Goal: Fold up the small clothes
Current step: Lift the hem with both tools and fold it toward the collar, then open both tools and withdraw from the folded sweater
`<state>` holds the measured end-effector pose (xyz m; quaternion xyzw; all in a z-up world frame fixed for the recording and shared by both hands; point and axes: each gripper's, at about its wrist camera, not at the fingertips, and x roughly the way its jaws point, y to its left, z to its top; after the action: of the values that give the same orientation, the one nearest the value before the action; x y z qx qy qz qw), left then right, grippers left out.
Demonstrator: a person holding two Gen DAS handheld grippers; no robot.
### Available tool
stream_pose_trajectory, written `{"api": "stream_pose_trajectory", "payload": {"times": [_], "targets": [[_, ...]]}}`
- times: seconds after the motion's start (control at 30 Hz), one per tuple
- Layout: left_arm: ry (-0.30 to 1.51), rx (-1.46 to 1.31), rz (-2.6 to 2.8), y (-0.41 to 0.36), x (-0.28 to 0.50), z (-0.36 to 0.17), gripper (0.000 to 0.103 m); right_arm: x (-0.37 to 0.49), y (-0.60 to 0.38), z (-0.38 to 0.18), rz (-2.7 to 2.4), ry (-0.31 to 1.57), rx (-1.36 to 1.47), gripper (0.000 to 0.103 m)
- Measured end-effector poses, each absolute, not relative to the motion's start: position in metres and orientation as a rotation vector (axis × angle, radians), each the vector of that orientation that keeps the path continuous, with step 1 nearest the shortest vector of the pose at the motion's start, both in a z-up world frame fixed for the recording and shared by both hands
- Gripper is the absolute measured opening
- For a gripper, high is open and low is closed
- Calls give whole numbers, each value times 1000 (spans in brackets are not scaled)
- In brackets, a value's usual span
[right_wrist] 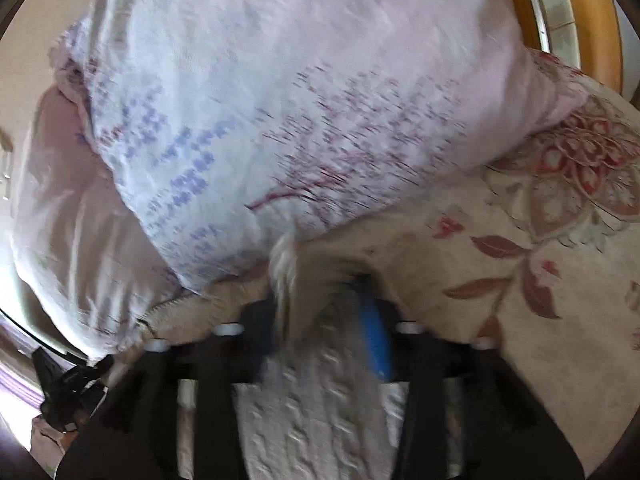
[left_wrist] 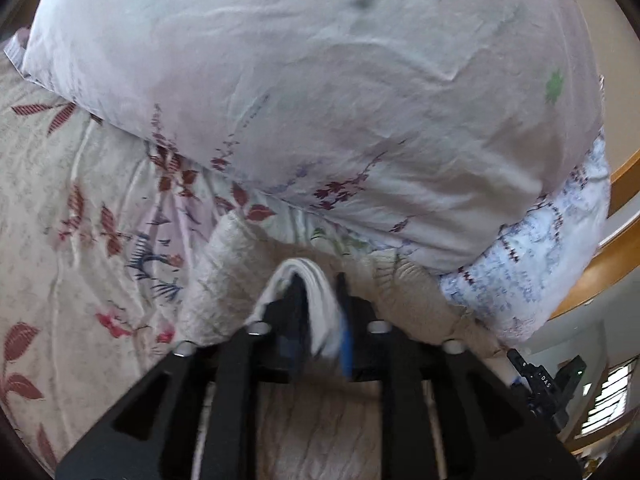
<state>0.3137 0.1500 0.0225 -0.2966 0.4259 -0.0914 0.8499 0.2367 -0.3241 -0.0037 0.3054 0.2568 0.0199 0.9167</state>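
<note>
A cream cable-knit garment point(left_wrist: 224, 280) lies on the bed in front of a big pillow, and it runs under both grippers. In the left wrist view my left gripper point(left_wrist: 318, 282) stands open, with a white folded edge of the garment point(left_wrist: 320, 312) lying loosely between its blue-padded fingers. In the blurred right wrist view my right gripper point(right_wrist: 316, 292) is open too. A bunched edge of the knit point(right_wrist: 288, 276) rises between its fingers, and the rest of the garment point(right_wrist: 312, 420) spreads below.
A large pale pink pillow with a flower print point(left_wrist: 320, 100) point(right_wrist: 280, 100) fills the space just ahead. A floral bedspread point(left_wrist: 60, 220) point(right_wrist: 540, 260) covers the bed. A wooden bed frame point(left_wrist: 624, 184) point(right_wrist: 592, 20) borders it. A black device point(left_wrist: 548, 384) shows at the lower right.
</note>
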Motion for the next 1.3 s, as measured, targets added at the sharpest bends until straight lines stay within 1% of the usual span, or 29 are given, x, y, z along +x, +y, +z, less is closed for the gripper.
{"api": "stream_pose_trajectory", "payload": {"times": [0.03,0.07,0.1,0.13,0.23,0.27,0.37,0.4,0.47,0.57,0.6,0.63,0.67,0.7,0.73,0.77,0.8,1.0,1.17,1.27,1.3], "targets": [[889,-636,-201,151,314,23,39,235,-323,-1,47,510,619,60],[872,-651,-211,153,312,26,50,231,-321,3,49,488,599,62],[852,-658,-213,155,309,31,58,228,-321,6,51,476,588,62],[832,-654,-205,158,304,37,61,223,-322,7,49,470,581,62],[804,-610,-221,167,287,50,61,203,-331,5,45,474,583,61],[809,-576,-215,168,281,52,59,195,-335,2,36,487,579,60],[839,-491,-209,171,264,52,52,172,-345,-11,28,529,571,45],[852,-478,-212,172,261,51,50,166,-347,-14,28,542,572,43],[886,-437,-213,170,252,46,48,155,-352,-24,24,573,568,41],[918,-348,-198,165,241,38,47,150,-351,-34,9,610,544,41],[925,-329,-196,161,241,35,47,152,-351,-36,9,618,543,38],[939,-304,-191,157,240,31,45,151,-349,-37,10,626,537,30],[948,-289,-186,154,239,28,40,151,-346,-37,3,627,524,21],[955,-274,-178,151,238,24,33,150,-343,-35,-7,623,502,17],[960,-264,-174,150,238,22,27,151,-339,-32,-10,617,487,15],[966,-268,-178,150,237,20,14,148,-336,-29,-14,609,477,14],[973,-282,-186,151,238,18,10,146,-335,-26,-16,604,475,13],[948,-287,-234,163,227,28,8,120,-328,-10,-18,556,472,9],[956,-300,-241,174,228,21,8,129,-328,-30,-79,629,449,9],[954,-322,-248,169,231,17,12,132,-322,-26,-105,632,409,11],[946,-328,-250,168,230,18,20,132,-319,-21,-116,628,392,14]]}}
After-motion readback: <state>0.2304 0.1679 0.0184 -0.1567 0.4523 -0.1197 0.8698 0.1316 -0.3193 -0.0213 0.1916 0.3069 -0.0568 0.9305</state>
